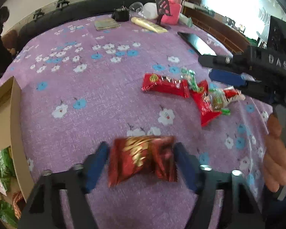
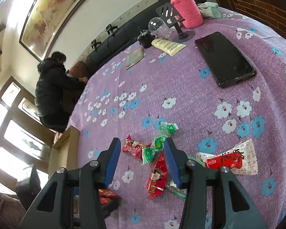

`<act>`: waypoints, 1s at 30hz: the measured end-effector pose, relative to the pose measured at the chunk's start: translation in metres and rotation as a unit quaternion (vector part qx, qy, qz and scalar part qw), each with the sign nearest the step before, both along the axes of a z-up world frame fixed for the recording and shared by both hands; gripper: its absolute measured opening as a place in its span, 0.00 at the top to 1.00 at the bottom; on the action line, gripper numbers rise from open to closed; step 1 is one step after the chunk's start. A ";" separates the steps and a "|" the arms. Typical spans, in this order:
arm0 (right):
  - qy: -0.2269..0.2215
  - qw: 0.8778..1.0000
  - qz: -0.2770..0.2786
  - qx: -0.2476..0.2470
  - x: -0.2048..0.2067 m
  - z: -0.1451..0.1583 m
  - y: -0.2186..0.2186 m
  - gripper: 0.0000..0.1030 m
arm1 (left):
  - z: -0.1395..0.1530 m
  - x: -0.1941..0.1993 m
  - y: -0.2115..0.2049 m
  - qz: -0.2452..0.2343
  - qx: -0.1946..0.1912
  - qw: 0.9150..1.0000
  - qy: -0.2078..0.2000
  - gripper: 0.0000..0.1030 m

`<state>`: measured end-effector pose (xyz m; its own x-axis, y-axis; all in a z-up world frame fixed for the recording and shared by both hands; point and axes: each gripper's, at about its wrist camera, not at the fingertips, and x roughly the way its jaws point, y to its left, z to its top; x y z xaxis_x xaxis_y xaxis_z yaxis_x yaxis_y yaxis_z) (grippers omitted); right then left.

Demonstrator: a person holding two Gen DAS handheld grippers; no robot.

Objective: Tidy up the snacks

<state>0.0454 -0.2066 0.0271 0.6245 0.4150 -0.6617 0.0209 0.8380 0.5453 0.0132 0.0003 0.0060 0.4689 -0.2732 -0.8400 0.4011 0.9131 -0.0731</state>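
Nearest the left wrist camera, the left gripper (image 1: 141, 162) has a dark red snack packet (image 1: 143, 159) between its blue fingers (image 1: 96, 167), which sit against the packet's two sides, so it looks held, carried above the purple flowered worktop (image 1: 85, 80) (the packet is blurred, so its print is unreadable). At the left edge stands a cardboard box (image 1: 16, 133) with green and red packets already lying inside it, which suggests part of the sorting is done. In the right wrist view the right gripper (image 2: 141, 162) hangs wide open and empty over a cluster of loose snacks: a red cartoon packet (image 2: 156, 175) between its fingers, a green wrapped candy (image 2: 152, 150) just beyond, and a white and red packet (image 2: 230, 160) off to the right. Those remain to be collected, so the job seems roughly midway. Farther back lie a black phone (image 2: 225, 59), a cream tube (image 2: 167, 45) and a pink-sleeved bottle (image 2: 186, 11).
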 end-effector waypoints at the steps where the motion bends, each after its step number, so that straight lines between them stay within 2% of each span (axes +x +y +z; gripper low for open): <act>1: 0.003 1.000 0.000 -0.012 0.000 0.000 0.002 0.55 | 0.000 0.002 -0.001 0.002 0.004 1.000 -0.004 0.38; 3: 0.007 0.999 0.007 -0.031 0.001 -0.002 0.006 0.55 | -0.001 0.003 0.000 0.008 -0.002 1.000 -0.011 0.43; 8: 0.021 0.989 0.043 -0.140 0.002 -0.009 0.038 0.59 | -0.001 0.014 0.014 0.049 -0.026 0.998 -0.021 0.45; 13: 0.030 0.971 0.075 -0.227 0.001 -0.021 0.063 0.78 | 0.000 0.022 0.031 0.088 -0.042 0.995 -0.032 0.45; 14: 0.024 0.969 0.078 -0.233 0.000 -0.021 0.065 0.78 | 0.000 0.023 0.032 0.093 -0.042 0.994 -0.035 0.45; 17: 0.004 0.970 0.094 -0.222 -0.004 -0.018 0.070 0.82 | 0.003 0.021 0.034 0.100 -0.043 0.993 -0.052 0.45; 19: -0.033 0.974 0.120 -0.188 -0.012 -0.007 0.076 0.82 | 0.006 0.020 0.034 0.099 -0.043 0.992 -0.061 0.45; 22: -0.076 0.971 0.127 -0.188 -0.021 0.005 0.086 0.82 | 0.007 0.018 0.035 0.100 -0.042 0.992 -0.070 0.45; 30: -0.098 0.975 0.118 -0.163 -0.023 0.012 0.084 0.82 | 0.014 0.010 0.029 0.095 -0.027 0.989 -0.107 0.45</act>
